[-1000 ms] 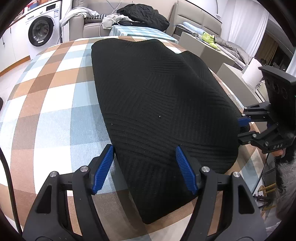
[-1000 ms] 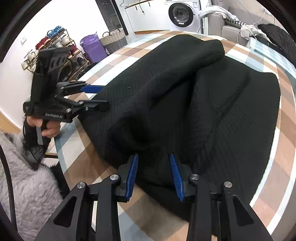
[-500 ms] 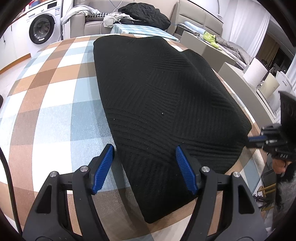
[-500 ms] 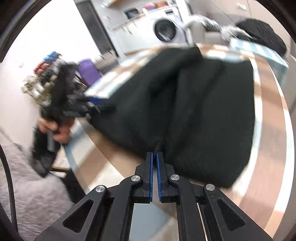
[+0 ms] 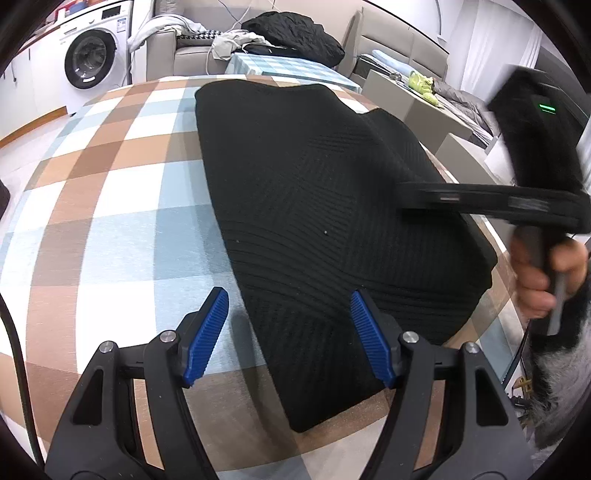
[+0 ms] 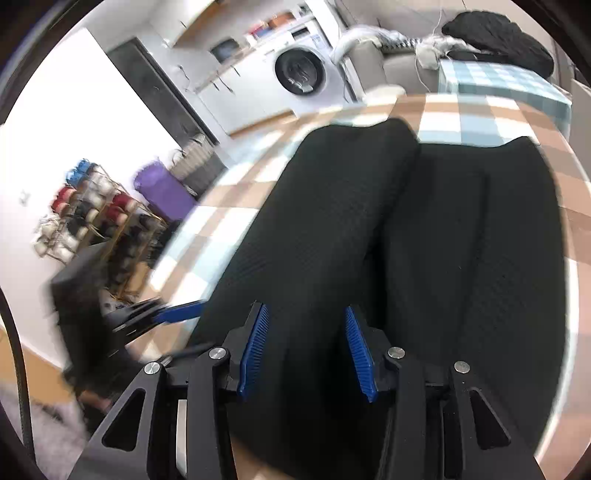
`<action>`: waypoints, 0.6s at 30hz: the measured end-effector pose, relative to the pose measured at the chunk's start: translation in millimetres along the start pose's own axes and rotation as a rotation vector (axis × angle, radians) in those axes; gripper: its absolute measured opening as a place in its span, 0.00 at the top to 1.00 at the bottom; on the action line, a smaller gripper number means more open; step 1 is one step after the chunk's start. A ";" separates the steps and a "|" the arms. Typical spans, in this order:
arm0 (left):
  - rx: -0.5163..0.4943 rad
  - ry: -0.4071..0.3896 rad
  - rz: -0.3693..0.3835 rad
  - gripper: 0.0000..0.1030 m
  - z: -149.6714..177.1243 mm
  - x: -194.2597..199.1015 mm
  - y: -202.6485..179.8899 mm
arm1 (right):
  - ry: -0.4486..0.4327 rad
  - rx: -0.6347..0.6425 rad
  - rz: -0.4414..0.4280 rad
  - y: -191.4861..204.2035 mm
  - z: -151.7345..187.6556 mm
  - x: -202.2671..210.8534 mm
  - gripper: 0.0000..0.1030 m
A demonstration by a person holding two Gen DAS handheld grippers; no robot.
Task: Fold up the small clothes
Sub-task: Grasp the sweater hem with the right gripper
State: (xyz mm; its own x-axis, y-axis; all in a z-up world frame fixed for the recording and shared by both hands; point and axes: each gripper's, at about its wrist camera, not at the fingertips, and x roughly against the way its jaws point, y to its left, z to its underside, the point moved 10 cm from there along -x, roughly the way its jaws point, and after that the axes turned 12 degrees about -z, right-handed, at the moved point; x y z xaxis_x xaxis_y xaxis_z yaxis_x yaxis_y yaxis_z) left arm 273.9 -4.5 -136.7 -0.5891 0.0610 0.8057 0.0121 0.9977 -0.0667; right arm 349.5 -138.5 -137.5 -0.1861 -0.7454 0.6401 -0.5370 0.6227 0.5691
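A black ribbed knit garment (image 5: 325, 206) lies folded lengthwise on the checked tablecloth (image 5: 110, 221). My left gripper (image 5: 288, 332) stands open low over the cloth's near left edge, and its pads do not press on the cloth. In the left wrist view my right gripper (image 5: 410, 203) is a blurred dark bar held by a hand (image 5: 535, 273) above the garment's right half. In the right wrist view the right gripper (image 6: 306, 347) hovers over the garment (image 6: 406, 240) with its jaws opening and nothing pinched. The left gripper (image 6: 173, 315) shows blurred at the garment's left edge.
A washing machine (image 5: 92, 62) and a sofa with a heap of clothes (image 5: 291, 33) stand behind the table. A shoe rack (image 6: 92, 221) and a purple bag (image 6: 162, 188) stand on the floor to the left. The table's rim runs close on the right (image 5: 502, 302).
My right gripper shut at the garment's near right edge, then swung up and inward over the cloth with its jaws apart again. The left gripper has stayed put.
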 end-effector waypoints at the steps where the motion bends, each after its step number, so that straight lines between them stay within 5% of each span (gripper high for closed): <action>1: 0.004 -0.004 -0.002 0.36 -0.4 2.2 1.2 | 0.007 -0.019 0.021 -5.3 -4.1 -6.0 0.93; 6: 0.019 -0.034 0.013 0.36 -8.3 13.8 4.4 | -0.145 0.090 0.047 14.8 -39.2 28.9 0.92; 9: 0.003 -0.021 0.022 0.36 -6.0 8.1 -0.1 | -0.076 0.019 0.176 -20.6 -29.3 18.4 0.90; 11: -0.014 -0.007 0.007 0.36 -1.6 3.2 -1.7 | 0.002 -0.056 0.148 -36.5 -11.9 7.4 0.89; 15: -0.013 0.004 0.023 0.36 3.2 2.0 -0.8 | -0.078 -0.064 0.087 -32.4 -15.2 33.9 0.63; 18: -0.022 0.010 0.020 0.36 6.3 0.4 1.5 | -0.142 -0.093 0.180 -53.6 -29.9 55.3 0.60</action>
State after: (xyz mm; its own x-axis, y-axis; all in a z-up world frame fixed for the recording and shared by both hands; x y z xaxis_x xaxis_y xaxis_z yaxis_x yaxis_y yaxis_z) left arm 268.6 -3.2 -140.2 -0.5802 0.0815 0.8104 0.0415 0.9967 -0.0705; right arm 392.6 -206.0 -117.2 -0.3888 -0.6425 0.6603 -0.4076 0.7627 0.5022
